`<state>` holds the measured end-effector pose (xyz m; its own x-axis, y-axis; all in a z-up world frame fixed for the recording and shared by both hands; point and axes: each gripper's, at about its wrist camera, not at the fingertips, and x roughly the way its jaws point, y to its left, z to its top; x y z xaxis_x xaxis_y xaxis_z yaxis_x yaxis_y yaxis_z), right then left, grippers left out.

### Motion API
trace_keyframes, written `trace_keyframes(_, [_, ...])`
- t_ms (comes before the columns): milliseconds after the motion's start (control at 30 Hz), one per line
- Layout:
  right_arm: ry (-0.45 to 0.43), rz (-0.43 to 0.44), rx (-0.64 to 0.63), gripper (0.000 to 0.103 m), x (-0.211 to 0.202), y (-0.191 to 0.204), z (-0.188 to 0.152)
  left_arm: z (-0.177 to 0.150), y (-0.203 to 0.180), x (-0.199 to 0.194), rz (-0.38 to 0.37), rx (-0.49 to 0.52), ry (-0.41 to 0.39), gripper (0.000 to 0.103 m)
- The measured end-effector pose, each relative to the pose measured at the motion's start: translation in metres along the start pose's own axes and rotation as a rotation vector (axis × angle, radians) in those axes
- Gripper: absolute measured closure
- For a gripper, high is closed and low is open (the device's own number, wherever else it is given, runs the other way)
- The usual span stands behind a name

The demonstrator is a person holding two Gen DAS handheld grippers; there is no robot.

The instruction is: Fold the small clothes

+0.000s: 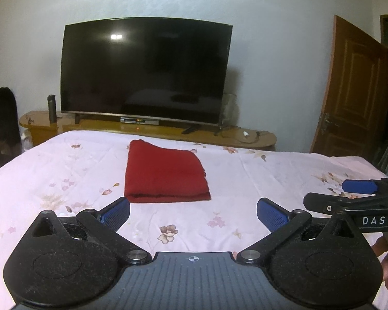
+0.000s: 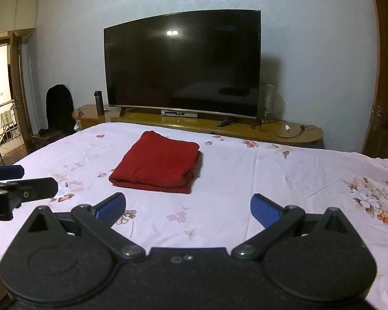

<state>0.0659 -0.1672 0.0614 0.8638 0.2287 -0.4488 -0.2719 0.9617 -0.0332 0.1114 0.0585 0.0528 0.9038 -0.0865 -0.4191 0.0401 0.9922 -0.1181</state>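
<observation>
A folded red cloth (image 1: 165,173) lies on the flowery pink bed (image 1: 271,170) before a big TV (image 1: 144,69), both the left gripper (image 1: 193,213) and the right gripper (image 2: 188,208) wide apart, holding nothing.

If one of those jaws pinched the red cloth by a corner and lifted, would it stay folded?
Probably not. The red cloth looks soft and lies in loose stacked layers, so it would likely droop and unfold. It seems light. Pushed, it would probably bunch on the flowered bedsheet rather than slide neatly.
</observation>
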Motion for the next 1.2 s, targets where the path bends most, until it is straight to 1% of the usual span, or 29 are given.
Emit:
trace_keyframes(833, [-0.005, -0.002, -0.003, 0.001, -0.0031, 0.0016, 0.0005, 0.0001, -0.0026, -0.0005, -0.003, 0.014, 0.004, 0.000])
trace_keyframes(1200, [-0.011, 0.000, 0.001, 0.001, -0.0016, -0.0054, 0.0001, -0.0005, -0.0061, 0.0011, -0.003, 0.024, 0.000, 0.000])
